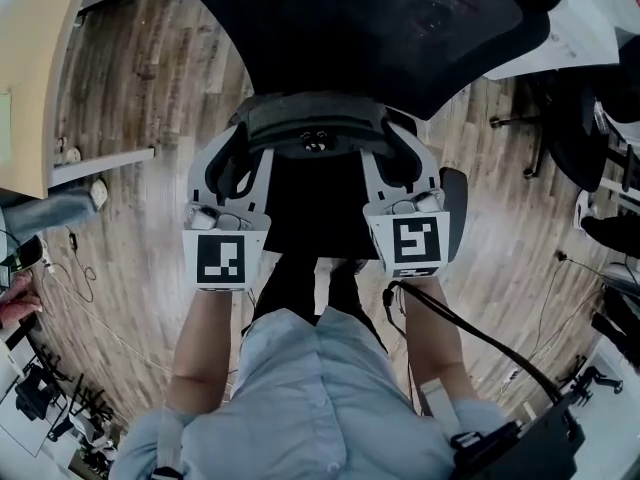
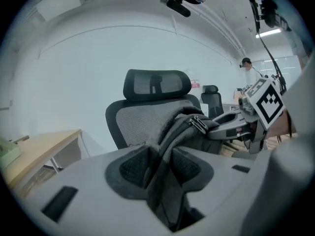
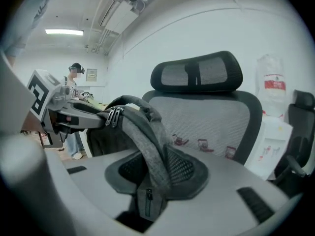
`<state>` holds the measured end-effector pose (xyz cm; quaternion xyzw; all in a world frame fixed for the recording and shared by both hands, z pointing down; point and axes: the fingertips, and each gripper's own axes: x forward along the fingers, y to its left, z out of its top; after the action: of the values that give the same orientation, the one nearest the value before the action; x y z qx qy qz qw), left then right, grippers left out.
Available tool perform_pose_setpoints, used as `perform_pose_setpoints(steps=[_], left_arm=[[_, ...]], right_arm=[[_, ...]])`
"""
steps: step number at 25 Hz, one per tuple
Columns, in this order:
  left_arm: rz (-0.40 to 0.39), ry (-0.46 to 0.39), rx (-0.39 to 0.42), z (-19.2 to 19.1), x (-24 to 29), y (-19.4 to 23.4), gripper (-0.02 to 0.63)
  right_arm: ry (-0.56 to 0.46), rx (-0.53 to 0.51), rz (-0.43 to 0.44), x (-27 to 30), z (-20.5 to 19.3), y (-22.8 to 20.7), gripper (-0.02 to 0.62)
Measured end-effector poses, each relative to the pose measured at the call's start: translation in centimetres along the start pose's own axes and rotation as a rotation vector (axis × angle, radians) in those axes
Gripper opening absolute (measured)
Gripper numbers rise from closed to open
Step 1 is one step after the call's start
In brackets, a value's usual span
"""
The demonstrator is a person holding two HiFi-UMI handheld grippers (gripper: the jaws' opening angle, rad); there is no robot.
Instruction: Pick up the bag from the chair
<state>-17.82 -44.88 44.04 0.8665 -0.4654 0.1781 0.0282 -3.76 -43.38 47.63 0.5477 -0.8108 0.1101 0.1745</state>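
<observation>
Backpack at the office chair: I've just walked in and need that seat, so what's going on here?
A person has a gripper in each hand, both clamped on the grey backpack: the left hand-held gripper pinches one side of its top, the right hand-held gripper the other. The bag hangs between them in front of the mesh office chair. Whether it is fully clear of the seat cannot be told.

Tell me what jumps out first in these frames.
A grey bag is pinched from both sides: the left gripper and right gripper are each shut on its fabric. Right behind it stands a black mesh office chair, with a wooden floor below.
</observation>
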Motion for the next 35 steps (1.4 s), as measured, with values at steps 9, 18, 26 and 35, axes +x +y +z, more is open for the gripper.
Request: perform_pose_setpoints(steps=[9,18,26,35], left_arm=[[0.006,-0.080,0.028,8.3,-3.5,-4.8,0.137],[0.023,-0.173,0.125,17.1,-8.5,-9.7,0.137],[0.038,-0.249,0.130,20.5,-12.2,-10.0,0.135],[0.049,-0.268,0.162,21.7,-13.4,-11.8,0.130]], right_arm=[[-0.066,0.007,-0.025,-8.3,5.5,-3.0,0.093],[-0.183,-0.021,-0.067,-17.5,11.3,-4.9,0.094],[-0.249,-0.087,-0.112,-21.4,15.4,-3.8,0.094],[-0.272,-0.081,-0.125,-23.6,15.5,-4.2,0.091]])
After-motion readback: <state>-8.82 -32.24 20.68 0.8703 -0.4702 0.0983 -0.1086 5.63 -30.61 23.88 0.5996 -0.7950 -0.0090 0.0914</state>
